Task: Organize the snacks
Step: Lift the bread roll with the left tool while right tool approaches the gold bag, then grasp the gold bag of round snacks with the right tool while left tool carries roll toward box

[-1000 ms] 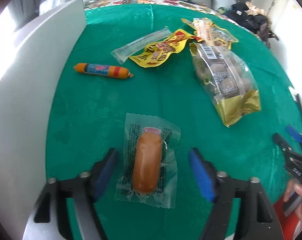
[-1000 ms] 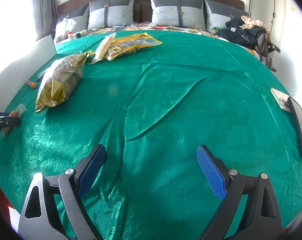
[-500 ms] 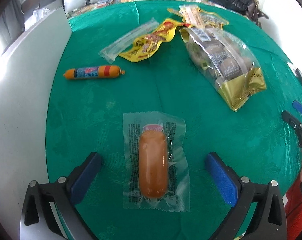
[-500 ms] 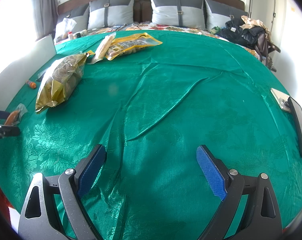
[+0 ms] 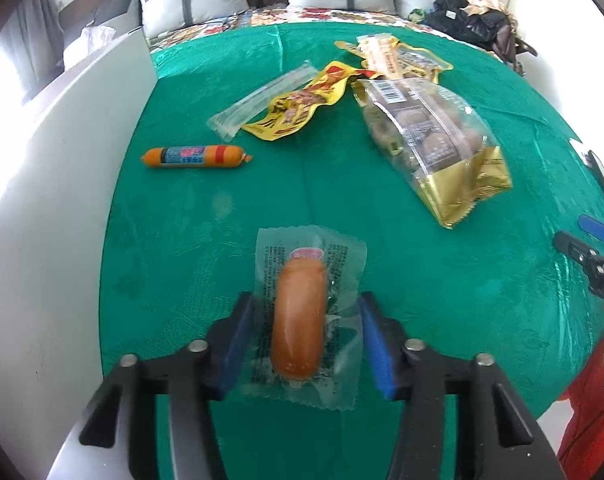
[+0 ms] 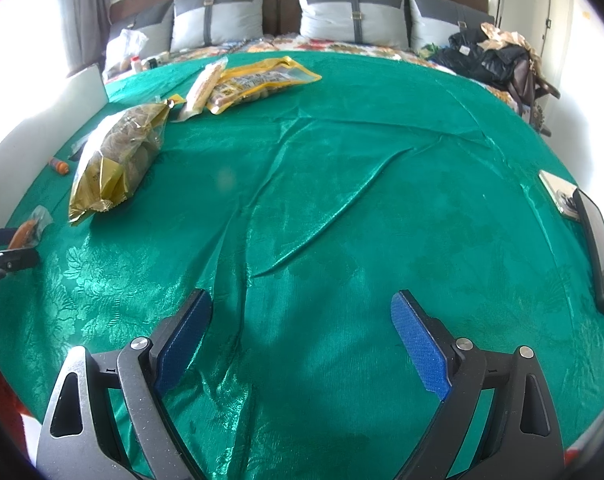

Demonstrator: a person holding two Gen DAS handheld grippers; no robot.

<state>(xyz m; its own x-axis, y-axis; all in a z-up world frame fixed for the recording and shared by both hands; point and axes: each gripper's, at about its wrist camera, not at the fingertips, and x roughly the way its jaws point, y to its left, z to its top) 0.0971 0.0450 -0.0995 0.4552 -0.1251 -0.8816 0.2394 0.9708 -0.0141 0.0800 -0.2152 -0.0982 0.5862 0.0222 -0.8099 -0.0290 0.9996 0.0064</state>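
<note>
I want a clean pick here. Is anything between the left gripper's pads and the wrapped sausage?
Nothing visible. The left gripper straddles the wrapped sausage, its jaws closing, with only the packet's own clear film at the pads. The other snacks lie farther off on the green cloth.

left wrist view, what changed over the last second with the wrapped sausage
The left tool spread wide around the wrapped sausage, and its jaws are now closing in on the wrapper's edges, not yet clamped. The sausage itself, the orange sausage stick, the gold snack bag and the open right tool stayed put.
</note>
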